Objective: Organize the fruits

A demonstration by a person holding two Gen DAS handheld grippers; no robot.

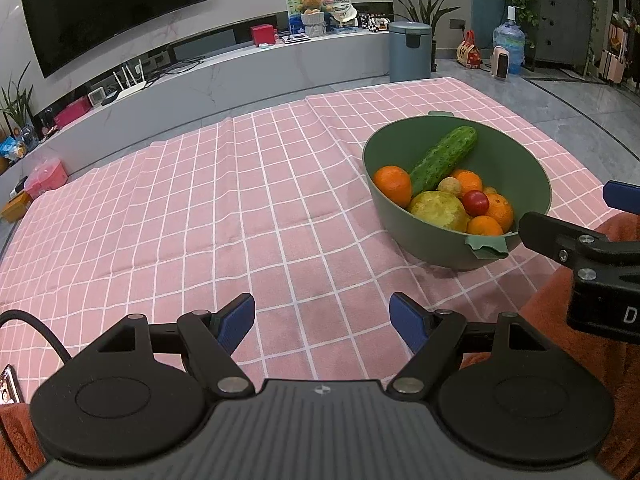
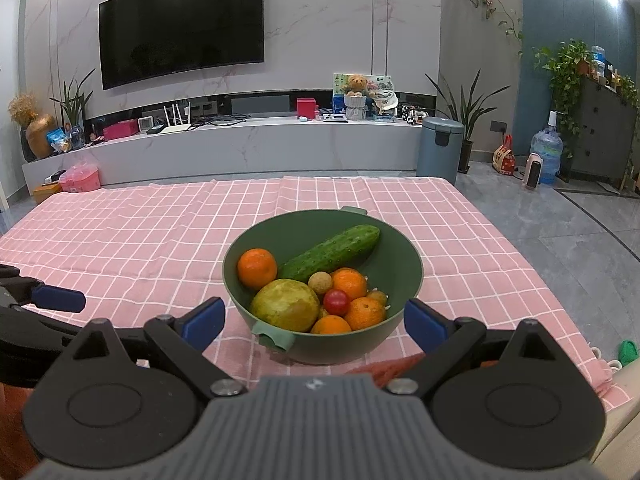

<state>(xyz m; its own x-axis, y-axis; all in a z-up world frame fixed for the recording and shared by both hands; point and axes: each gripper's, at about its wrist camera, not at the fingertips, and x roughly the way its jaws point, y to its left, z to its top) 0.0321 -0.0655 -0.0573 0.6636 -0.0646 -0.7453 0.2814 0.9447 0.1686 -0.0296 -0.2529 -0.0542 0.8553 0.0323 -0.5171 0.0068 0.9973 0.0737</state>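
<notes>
A green bowl (image 2: pixel 400 264) stands on the pink checked tablecloth (image 2: pixel 140 240). It holds a cucumber (image 2: pixel 330 253), several oranges (image 2: pixel 257 267), a large yellow-green fruit (image 2: pixel 286 304), a cherry tomato (image 2: pixel 335 301) and a small tan fruit (image 2: pixel 320 283). My right gripper (image 2: pixel 314 320) is open and empty, with its fingers on either side of the bowl's near rim. My left gripper (image 1: pixel 322 320) is open and empty over bare cloth, to the left of the bowl (image 1: pixel 516 160). The right gripper's fingers (image 1: pixel 560 240) show at the right edge of the left wrist view.
The table's far edge faces a marble TV bench (image 2: pixel 240 148) with a TV (image 2: pixel 182 24) above it. A grey bin (image 2: pixel 440 148) stands past the table's far right corner. An orange-red cloth (image 1: pixel 560 320) lies at the near right edge of the table.
</notes>
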